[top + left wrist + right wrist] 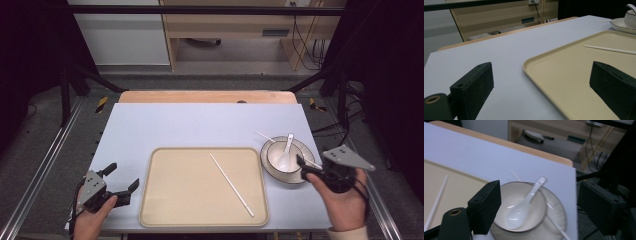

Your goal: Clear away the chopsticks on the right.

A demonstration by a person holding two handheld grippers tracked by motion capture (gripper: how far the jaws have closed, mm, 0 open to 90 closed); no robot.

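a grey floor (240, 70) fills the upper middle of the frame. a light wooden cabinet (235, 25) stands at top centre, cables (305, 35) hanging to its right. black frame bars (200, 10) cross the top.

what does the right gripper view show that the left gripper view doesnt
Right gripper view alone: the inside of the bowl with the whole white spoon lying in it, and the second chopstick across the plate.

Left gripper view alone: the tray's near-left rim and bare table beside it.

Both: the tray, the chopstick on it, plate and bowl.
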